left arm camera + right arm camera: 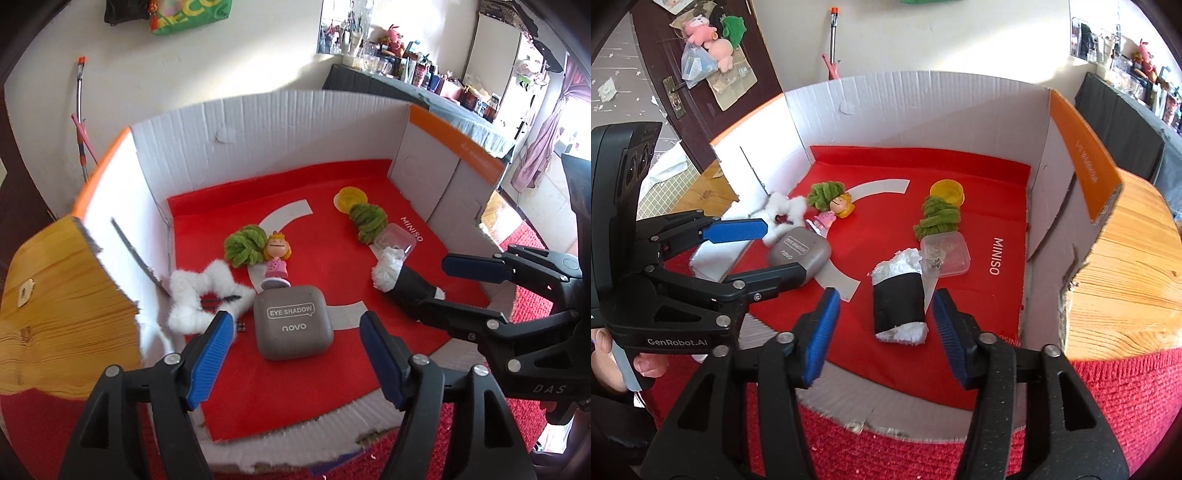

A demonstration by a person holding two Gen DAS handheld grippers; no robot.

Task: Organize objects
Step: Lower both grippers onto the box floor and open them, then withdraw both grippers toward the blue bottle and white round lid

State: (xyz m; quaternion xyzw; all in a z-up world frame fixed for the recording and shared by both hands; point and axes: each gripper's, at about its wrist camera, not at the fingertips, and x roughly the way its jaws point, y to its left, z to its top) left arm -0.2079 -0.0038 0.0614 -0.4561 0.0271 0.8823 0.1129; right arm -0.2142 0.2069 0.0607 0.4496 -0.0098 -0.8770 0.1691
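Hanging high on the white wall: green bag (192, 16). Leaning against that wall below it: orange-tipped stick (80, 96). Crowding a dark-draped shelf (461, 107) at the far right: bottles (417, 70) and jars, with a pink plush (394, 37) sitting behind. Draping beside the bright window: purple curtain (546, 140). Dangling from a brown door (761, 66): plush toys (713, 40). Lying over the wooden counter (1126, 266): red rug (1126, 398).

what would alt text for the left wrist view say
The open left gripper hovers over a grey eye shadow case lying on the red liner of a white cardboard box. A small doll, two green fuzzy bundles, a white fluffy star and a black-and-white roll lie around it; the right gripper reaches in, empty.
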